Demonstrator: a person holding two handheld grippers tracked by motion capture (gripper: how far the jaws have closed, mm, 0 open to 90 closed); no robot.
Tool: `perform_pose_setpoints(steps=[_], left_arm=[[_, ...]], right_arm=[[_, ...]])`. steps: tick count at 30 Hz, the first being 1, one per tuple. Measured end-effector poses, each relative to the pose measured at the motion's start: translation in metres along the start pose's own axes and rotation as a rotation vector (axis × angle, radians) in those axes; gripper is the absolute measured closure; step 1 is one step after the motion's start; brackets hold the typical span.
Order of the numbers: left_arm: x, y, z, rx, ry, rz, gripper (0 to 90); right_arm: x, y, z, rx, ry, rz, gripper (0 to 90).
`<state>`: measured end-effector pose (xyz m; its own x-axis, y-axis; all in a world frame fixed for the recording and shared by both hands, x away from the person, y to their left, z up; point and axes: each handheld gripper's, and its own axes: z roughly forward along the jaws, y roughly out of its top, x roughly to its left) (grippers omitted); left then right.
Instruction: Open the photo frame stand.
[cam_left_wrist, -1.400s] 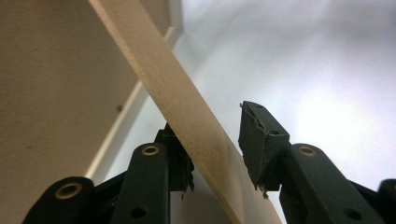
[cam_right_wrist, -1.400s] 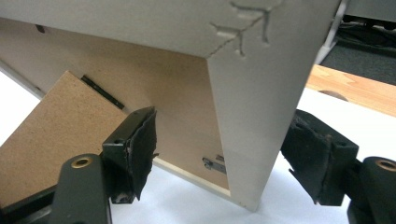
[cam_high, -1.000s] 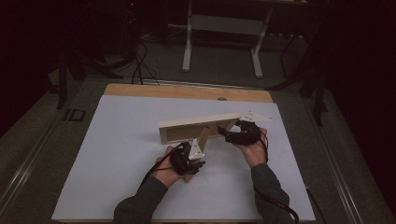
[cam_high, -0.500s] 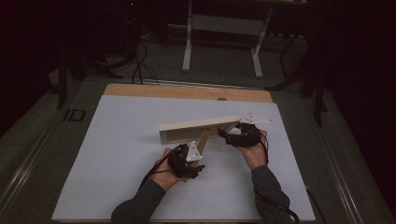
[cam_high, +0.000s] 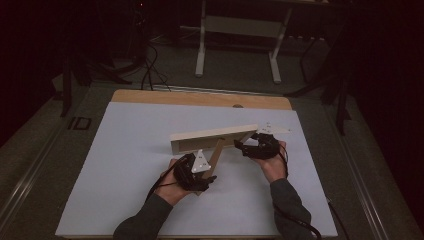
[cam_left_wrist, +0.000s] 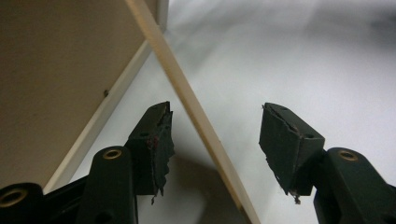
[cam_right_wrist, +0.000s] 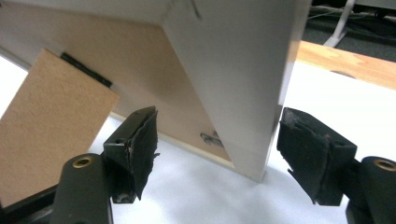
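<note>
Picture frame (cam_high: 210, 140) stands mid-table, stand (cam_high: 216, 155) out; left gripper (cam_left_wrist: 215, 135) has just been opening, stand between its jaws untouched; right gripper (cam_right_wrist: 217, 140) brackets the frame's end, grip unclear. Next: withdraw gently.

Pale wood frame (cam_high: 210, 136); tan backing (cam_right_wrist: 51, 116); black tools; white table (cam_high: 125, 150).

Dark grey long sleeves (cam_high: 150, 222) cover both forearms. Each hand carries a black two-jaw gripper, left (cam_high: 196, 172) and right (cam_high: 257, 146), topped by a pale grey three-cornered plate, with brass-coloured rivets at the arms, frayed black pads (cam_left_wrist: 156, 140) and a thin black cable.
</note>
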<state>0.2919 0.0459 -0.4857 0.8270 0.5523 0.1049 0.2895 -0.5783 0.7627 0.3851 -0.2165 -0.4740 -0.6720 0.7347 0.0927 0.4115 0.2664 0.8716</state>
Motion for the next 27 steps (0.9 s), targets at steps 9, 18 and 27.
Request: perform_pose_setpoints(steps=[9, 18, 27], left_arm=[[0.007, -0.003, -0.014, -0.041, -0.034, -0.068, 43.3], [0.02, -0.007, -0.024, -0.081, -0.063, -0.129, 44.4], [0.032, -0.015, -0.033, -0.092, -0.003, -0.143, 44.7]], right_arm=[[-0.004, -0.006, 0.003, 0.033, 0.012, 0.009, 28.5], [-0.004, -0.009, 0.003, 0.039, 0.015, 0.012, 28.7], [-0.009, -0.011, 0.0, 0.044, 0.009, 0.015, 31.1]])
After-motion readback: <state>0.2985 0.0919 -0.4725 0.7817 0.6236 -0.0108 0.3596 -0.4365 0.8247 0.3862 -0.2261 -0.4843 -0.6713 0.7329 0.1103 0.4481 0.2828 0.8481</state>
